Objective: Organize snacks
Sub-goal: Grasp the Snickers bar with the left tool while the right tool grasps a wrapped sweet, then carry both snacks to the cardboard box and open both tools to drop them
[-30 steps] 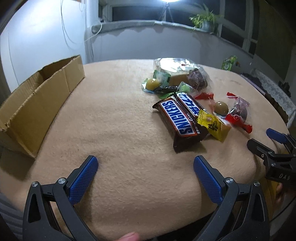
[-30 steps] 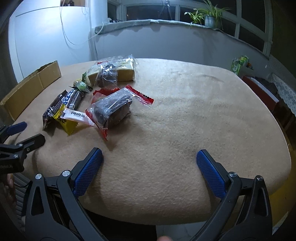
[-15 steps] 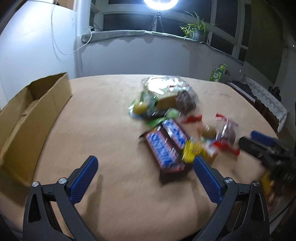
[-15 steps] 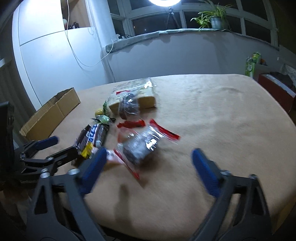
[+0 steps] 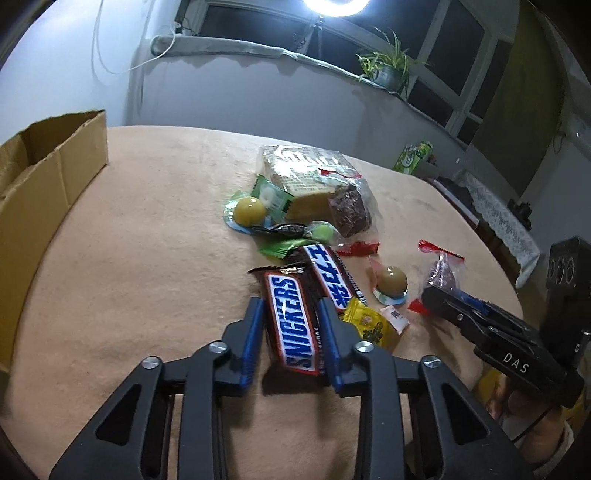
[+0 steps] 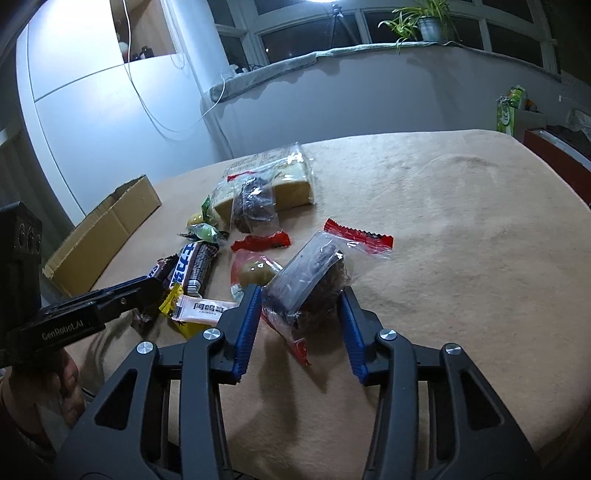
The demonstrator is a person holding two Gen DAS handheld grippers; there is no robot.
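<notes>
My left gripper (image 5: 291, 314) is shut on a brown Snickers bar (image 5: 295, 325), its blue pads against both long sides. A second Snickers bar (image 5: 332, 280) lies beside it. My right gripper (image 6: 301, 306) is shut on a clear red-edged packet holding a dark cake (image 6: 314, 284), tilted up off the cloth. Other snacks lie in a cluster: a yellow packet (image 5: 369, 325), round candies (image 5: 391, 280) (image 5: 251, 211), a bread bag (image 5: 310, 173) and another dark cake packet (image 5: 349, 210). An open cardboard box (image 5: 44, 184) stands at the left.
The round table wears a tan cloth (image 5: 147, 258); its edge curves near both grippers. The box also shows in the right wrist view (image 6: 107, 232). A green carton (image 6: 508, 110) and a potted plant (image 6: 424, 22) stand beyond the table.
Both grippers moved forward into the snack pile and closed, the left on the Snickers bar and the right on the dark cake packet, which now tilts up.
</notes>
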